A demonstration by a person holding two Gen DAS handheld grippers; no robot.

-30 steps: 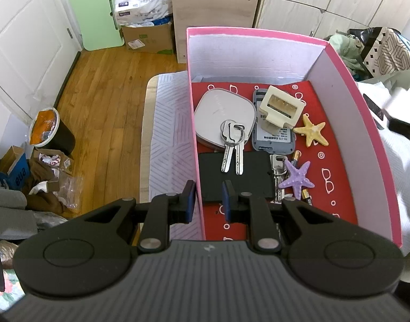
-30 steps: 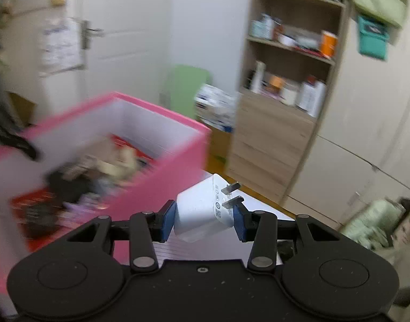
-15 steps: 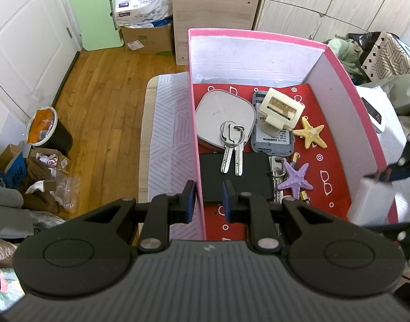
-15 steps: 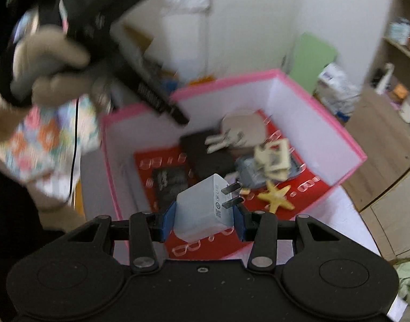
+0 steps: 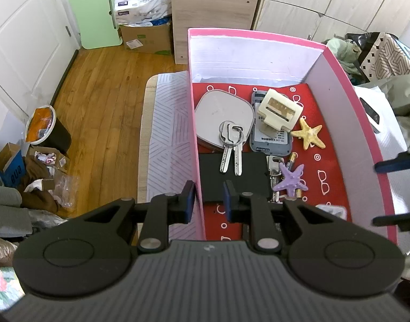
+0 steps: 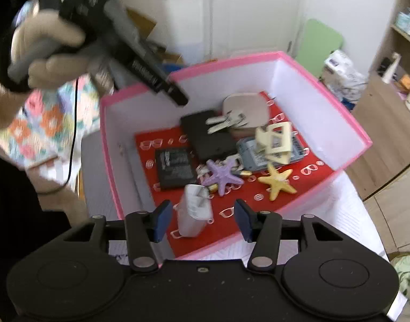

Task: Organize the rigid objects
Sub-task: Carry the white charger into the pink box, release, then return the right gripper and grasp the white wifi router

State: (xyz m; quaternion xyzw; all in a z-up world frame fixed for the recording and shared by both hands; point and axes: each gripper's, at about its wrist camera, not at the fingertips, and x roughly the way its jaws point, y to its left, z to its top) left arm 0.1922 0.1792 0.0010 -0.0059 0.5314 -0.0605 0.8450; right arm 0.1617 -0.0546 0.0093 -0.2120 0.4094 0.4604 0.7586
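Note:
A pink box (image 5: pixel 258 33) with a red floor holds keys (image 5: pixel 231 145), a purple starfish (image 6: pixel 222 175), a yellow starfish (image 6: pixel 277 182), a cream clip (image 5: pixel 278 111) and flat black and grey items. My right gripper (image 6: pixel 202 216) hovers over the box's near side. Its jaws are opening, and the white charger (image 6: pixel 193 214) lies loose on the red floor between them, clear of both pads. My left gripper (image 5: pixel 209 201) stands narrowly open astride the box's left wall, with a gap at its right pad. A hand holds the left gripper (image 6: pixel 175 95) at the far rim.
The box rests on a bed with a striped white cover (image 5: pixel 167 134). A white device (image 5: pixel 370 111) lies on the bed right of the box. Left of the bed are a wooden floor, a bin (image 5: pixel 44 128) and loose clutter. Wardrobes and a shelf stand behind.
My right gripper swung in over the box while holding the charger, then its jaws parted and the charger dropped onto the box floor. The left gripper stayed put.

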